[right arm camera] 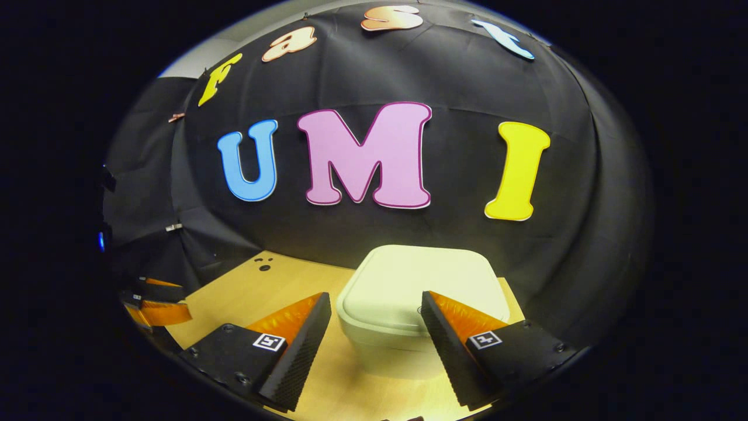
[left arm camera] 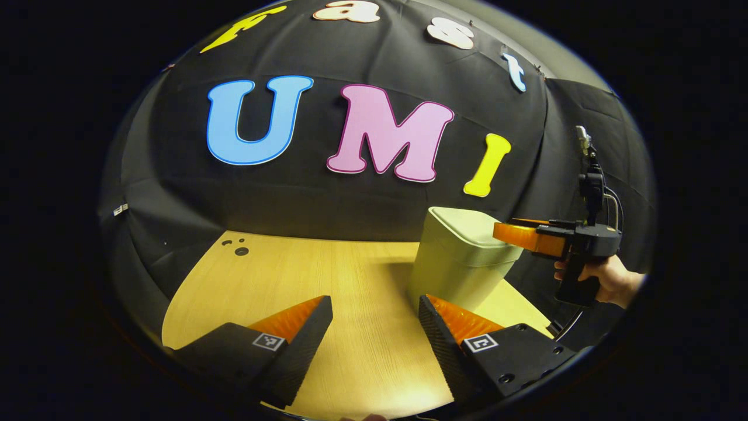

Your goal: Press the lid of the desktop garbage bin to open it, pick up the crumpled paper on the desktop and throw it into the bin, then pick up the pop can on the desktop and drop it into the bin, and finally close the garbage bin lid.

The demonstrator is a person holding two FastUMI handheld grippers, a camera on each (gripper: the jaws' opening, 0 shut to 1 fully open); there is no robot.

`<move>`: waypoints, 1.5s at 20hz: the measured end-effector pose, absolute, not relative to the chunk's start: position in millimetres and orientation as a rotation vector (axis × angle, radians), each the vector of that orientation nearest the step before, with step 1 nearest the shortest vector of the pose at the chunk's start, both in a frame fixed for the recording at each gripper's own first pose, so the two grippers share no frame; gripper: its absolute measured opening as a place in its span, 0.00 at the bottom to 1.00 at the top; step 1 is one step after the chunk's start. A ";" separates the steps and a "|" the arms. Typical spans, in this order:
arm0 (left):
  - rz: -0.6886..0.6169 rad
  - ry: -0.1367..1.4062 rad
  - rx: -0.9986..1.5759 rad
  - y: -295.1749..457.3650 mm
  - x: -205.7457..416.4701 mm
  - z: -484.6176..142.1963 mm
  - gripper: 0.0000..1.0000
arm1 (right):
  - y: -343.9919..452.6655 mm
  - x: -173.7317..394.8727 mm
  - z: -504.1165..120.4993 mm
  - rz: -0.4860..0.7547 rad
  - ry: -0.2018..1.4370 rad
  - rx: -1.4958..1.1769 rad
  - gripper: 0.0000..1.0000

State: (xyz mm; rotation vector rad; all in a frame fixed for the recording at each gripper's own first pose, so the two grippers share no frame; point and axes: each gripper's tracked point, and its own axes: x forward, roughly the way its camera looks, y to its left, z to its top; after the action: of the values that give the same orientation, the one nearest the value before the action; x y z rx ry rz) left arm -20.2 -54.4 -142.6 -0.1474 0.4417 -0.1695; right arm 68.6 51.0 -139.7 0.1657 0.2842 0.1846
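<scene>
A pale green desktop bin (left arm camera: 459, 263) stands on the wooden table (left arm camera: 327, 275) at the right, its lid (left arm camera: 476, 225) down. My left gripper (left arm camera: 375, 304) is open low over the table, left of the bin, with nothing between its fingers. Farther right, a hand holds my right gripper (left arm camera: 517, 234), whose fingers reach over the bin's right edge. In the right gripper view the bin's flat lid (right arm camera: 409, 286) lies shut just below my open right gripper (right arm camera: 376, 299), its right finger (right arm camera: 453, 327) over the lid's near part. My left gripper's fingers (right arm camera: 160, 313) show at the far left.
Black cloth walls close the booth behind and beside the table. Small dark holes (left arm camera: 241, 250) mark the table's far left corner. The table's right edge runs close behind the bin.
</scene>
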 end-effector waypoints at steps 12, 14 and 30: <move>-0.204 0.424 -0.121 -66.3 -12.9 -133.9 0.95 | 84.3 15.6 -138.3 0.274 0.280 0.143 0.98; -0.208 0.423 -0.115 -68.0 -11.5 -133.4 0.95 | 89.6 9.1 -136.7 0.286 0.276 0.150 0.98; -0.223 0.427 -0.087 -72.6 -7.5 -136.7 0.95 | 100.5 -10.6 -155.3 0.309 0.334 0.189 0.98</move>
State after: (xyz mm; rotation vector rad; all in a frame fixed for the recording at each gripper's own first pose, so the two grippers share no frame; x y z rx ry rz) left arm -7.5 -72.6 -136.7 -0.0873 0.4273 -0.2232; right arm -10.6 100.5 -155.3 0.1886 0.3338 0.3095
